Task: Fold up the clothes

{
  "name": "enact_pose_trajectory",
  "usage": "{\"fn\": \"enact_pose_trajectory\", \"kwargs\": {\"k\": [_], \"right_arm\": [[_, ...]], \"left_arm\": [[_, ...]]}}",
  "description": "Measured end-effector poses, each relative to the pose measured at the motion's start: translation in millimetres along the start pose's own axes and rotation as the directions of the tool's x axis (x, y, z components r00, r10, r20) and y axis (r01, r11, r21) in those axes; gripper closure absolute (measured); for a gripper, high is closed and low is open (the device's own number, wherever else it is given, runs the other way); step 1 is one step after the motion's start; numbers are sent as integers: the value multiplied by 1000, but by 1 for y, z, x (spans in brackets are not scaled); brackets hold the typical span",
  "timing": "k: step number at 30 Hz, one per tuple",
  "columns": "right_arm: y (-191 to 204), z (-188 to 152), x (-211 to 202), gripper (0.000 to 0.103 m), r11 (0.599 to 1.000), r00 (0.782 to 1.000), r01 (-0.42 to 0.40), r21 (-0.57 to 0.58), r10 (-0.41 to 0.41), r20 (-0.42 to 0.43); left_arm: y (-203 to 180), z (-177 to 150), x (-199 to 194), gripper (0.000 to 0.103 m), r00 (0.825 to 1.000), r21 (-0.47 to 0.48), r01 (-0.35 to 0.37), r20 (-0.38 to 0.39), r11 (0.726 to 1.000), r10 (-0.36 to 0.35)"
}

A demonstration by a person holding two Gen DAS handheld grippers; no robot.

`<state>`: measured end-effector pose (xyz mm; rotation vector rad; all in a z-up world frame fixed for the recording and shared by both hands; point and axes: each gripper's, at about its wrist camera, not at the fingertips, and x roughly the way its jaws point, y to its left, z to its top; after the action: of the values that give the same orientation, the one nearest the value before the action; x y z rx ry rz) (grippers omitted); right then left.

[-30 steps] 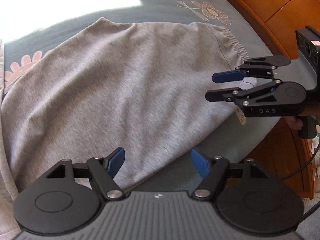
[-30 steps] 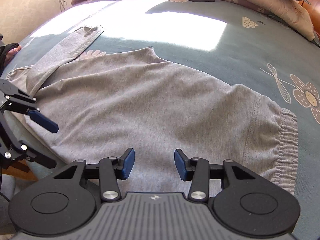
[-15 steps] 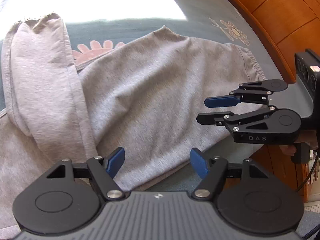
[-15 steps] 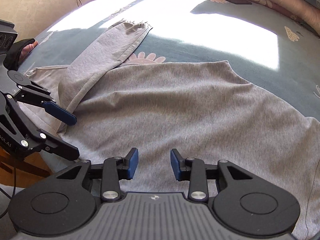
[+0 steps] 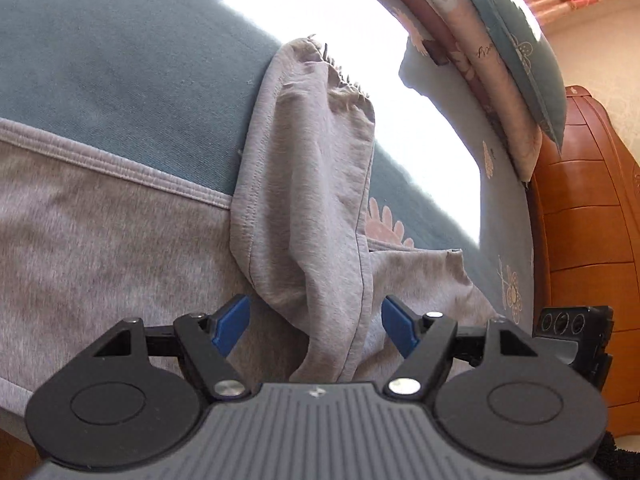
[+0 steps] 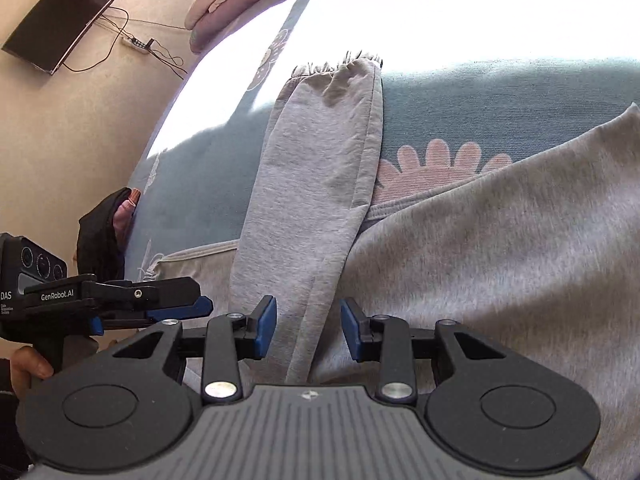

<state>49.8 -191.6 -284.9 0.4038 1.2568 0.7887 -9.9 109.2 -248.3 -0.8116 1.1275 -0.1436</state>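
Note:
Grey sweatpants lie spread on a teal flowered bedsheet. One leg is folded back across the garment, its gathered cuff pointing away from me. My left gripper hovers over the near end of that leg, jaws wide open and clear of the cloth. In the right wrist view the same leg runs up from my right gripper, whose jaws stand partly open with nothing pressed between the pads. The left gripper shows edge-on close at its left.
Folded quilts and a pillow line the far side of the bed. A wooden bed end stands at the right. Left of the bed's edge is bare floor with a dark screen and a power strip. A dark-gloved hand holds the left device.
Both views have swung left along the garment, from the elastic hem to the folded leg, which now lies between each pair of jaws. The right jaws are narrower than a second ago.

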Motion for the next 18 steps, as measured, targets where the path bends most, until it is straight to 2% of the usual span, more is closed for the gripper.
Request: {"fn": "enact_pose_trajectory", "kwargs": {"k": [5, 10, 13, 15, 17, 18], "right_arm": [[-5, 0, 25, 62, 998, 998, 9, 64, -5, -70], [-3, -3, 31, 61, 993, 995, -68, 101, 75, -64], [3, -1, 35, 55, 991, 993, -100, 93, 105, -58], [10, 0, 38, 58, 992, 991, -115, 58, 119, -60], [23, 1, 37, 71, 986, 984, -164, 9, 165, -65], [29, 2, 37, 71, 982, 979, -191, -14, 189, -71]], "left_arm": [[10, 2, 1, 28, 1000, -15, 19, -2, 1000, -19], [21, 4, -1, 27, 999, -49, 50, 1, 998, -50], [25, 8, -5, 26, 996, -73, 94, 7, 993, -94], [26, 12, -7, 23, 993, -80, 121, 12, 989, -120], [25, 18, -8, 23, 989, -71, 148, 11, 986, -147], [25, 20, -7, 22, 988, -65, 151, 3, 986, -151]]}}
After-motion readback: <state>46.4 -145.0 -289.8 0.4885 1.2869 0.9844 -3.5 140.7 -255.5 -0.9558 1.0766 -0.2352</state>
